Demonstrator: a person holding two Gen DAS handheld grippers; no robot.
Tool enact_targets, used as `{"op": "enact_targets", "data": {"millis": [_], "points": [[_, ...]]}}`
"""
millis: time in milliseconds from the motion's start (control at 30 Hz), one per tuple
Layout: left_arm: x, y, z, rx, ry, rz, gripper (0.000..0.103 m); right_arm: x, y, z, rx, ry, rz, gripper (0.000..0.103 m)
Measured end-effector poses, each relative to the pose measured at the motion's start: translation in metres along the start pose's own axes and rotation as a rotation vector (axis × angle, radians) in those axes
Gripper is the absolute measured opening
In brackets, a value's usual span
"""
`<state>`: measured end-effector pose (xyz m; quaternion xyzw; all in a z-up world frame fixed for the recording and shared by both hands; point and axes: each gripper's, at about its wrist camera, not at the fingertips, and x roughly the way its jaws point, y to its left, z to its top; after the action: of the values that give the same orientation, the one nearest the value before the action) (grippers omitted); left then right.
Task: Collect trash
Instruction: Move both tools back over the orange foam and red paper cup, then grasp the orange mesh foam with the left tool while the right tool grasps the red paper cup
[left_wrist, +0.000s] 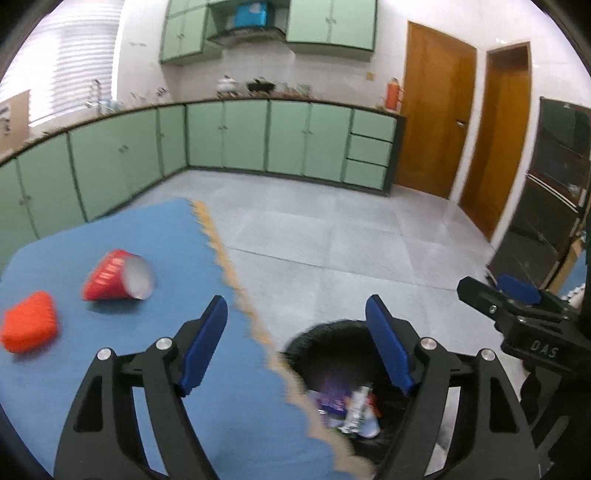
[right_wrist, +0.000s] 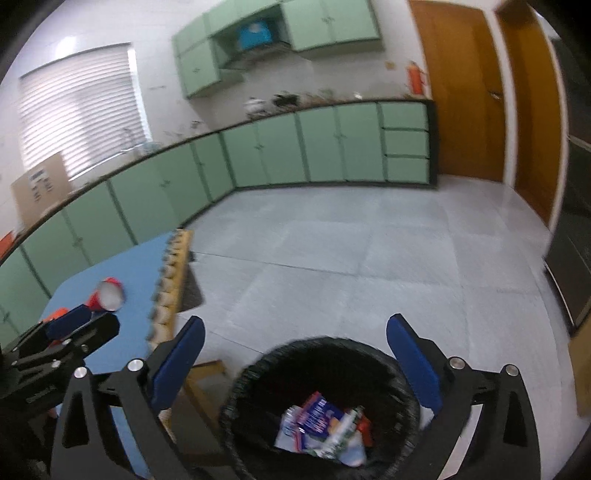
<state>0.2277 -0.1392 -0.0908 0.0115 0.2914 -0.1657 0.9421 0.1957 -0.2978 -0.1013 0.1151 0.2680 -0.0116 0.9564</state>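
Step in hand: I judge the last drop into the bin (right_wrist: 321, 406) is done, and the next pick is from the blue table (left_wrist: 122, 369).
Left gripper (left_wrist: 295, 347): my jaws stand wide with nothing between them; it hangs over the table's zigzag edge (left_wrist: 236, 280), partly above the bin.
Right gripper (right_wrist: 295, 362): my jaws are at their widest and empty, right over the bin's mouth.
Trash collected: a purple wrapper (right_wrist: 316, 415) and other crumpled packets lie in the bottom of the black-lined bin.
Trash left: a red cup (left_wrist: 118, 275) lies on its side on the table, mouth toward the table edge; an orange ridged piece (left_wrist: 29, 326) lies just beside it, nearer the left. Both are blurred, so I cannot name the orange piece more closely.
Doing it well: I would send the left gripper to the cup, since it is the nearer hand, and close across the cup's wall rather than its open mouth, as a thin cup probably crushes or rolls.
Edges: the bin sits on the floor hard against the table side, so a carry back must clear that edge.
Open room: the grey floor (right_wrist: 369, 251) past the bin is bare; my two grippers are near each other, so I would swing one at a time.
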Motion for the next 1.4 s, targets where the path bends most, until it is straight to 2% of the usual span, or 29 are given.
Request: {"op": "enact_targets", "data": {"millis": [233,567,667,1000,1167,1400], "points": [[-0.026,0.069,0.005,-0.048,-0.047,0.160,0.077,0.024,0.070,0.011,-0.070,-0.001,0.099,0.097],[-0.042,0.164,0.004,-0.134,-0.053,0.366,0.077,0.074,0.159,0.022,-0.160,0.009,0.231,0.097],[-0.043,0.183,0.004,-0.155,-0.050,0.403,0.077,0.088,0.186,0.021,-0.209,0.027,0.269,0.097],[-0.042,0.243,-0.008,-0.238,-0.017,0.499,0.077,0.145,0.251,0.006,-0.335,0.135,0.339,0.097],[-0.036,0.261,-0.014,-0.255,0.003,0.517,0.077,0.175,0.270,-0.002,-0.364,0.205,0.333,0.097],[-0.026,0.272,-0.014,-0.279,0.026,0.510,0.077,0.204,0.279,0.006,-0.353,0.281,0.326,0.097]]}}
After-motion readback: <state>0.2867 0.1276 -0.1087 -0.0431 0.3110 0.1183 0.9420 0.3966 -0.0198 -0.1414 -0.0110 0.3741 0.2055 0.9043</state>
